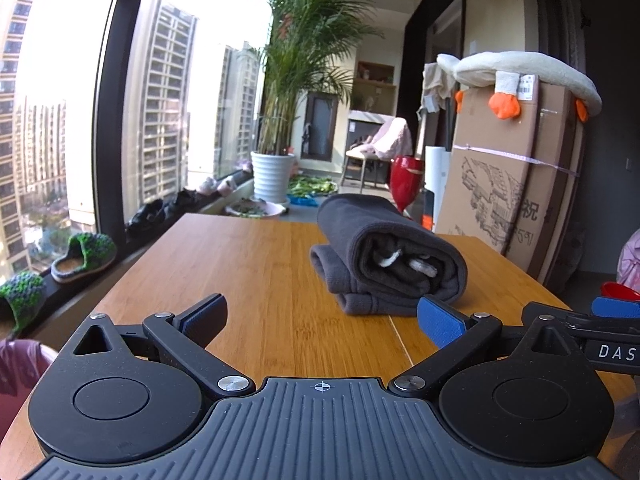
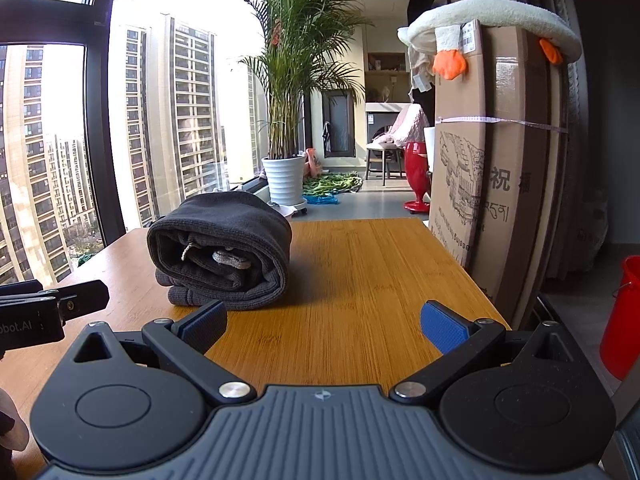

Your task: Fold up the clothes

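Observation:
A dark grey garment lies folded into a thick bundle on the wooden table, with pale drawstring ends showing in its open end. My left gripper is open just in front of it, nothing between its blue pads. In the right wrist view the same garment sits ahead and to the left on the table. My right gripper is open too, empty, a short way before the bundle. Part of the right gripper shows at the left view's right edge, and part of the left gripper at the other view's left edge.
A tall cardboard box with a plush toy on top stands at the table's right edge. A window ledge with slippers runs along the left. Beyond the table are a potted palm, a red stool and a chair. A red bucket sits right.

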`<state>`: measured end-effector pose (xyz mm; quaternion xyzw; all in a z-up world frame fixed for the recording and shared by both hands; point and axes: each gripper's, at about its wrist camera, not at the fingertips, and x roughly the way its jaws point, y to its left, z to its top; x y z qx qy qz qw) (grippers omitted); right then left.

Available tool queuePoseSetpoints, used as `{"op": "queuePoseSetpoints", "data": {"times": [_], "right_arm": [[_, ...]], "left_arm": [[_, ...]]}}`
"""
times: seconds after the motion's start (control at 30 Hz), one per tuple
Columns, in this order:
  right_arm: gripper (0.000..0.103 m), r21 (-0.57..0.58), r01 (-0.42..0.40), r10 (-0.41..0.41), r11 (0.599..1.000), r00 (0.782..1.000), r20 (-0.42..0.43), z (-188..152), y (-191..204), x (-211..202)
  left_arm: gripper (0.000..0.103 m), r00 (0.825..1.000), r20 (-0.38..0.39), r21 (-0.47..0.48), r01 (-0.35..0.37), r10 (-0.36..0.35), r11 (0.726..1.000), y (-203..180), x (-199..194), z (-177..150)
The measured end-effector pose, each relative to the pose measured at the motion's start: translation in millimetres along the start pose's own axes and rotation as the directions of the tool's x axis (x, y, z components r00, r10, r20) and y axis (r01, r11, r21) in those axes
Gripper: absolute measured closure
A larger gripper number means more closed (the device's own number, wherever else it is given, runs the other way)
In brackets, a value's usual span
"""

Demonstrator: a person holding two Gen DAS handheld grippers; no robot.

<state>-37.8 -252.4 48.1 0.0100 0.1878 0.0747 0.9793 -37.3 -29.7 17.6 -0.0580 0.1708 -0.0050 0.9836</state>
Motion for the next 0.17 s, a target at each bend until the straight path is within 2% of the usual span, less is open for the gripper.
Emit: {"op": "queuePoseSetpoints", "data": {"times": [0.17], "right_arm": [[0.0,0.005,-0.042,0.042,0.999,0.999,-0.007,1.0,-1.4,2.4]], "left_arm": [[0.0,0.999,-0.012,0.002,0.044,-0.044,0.999,0.9,2.9,1.9]]}}
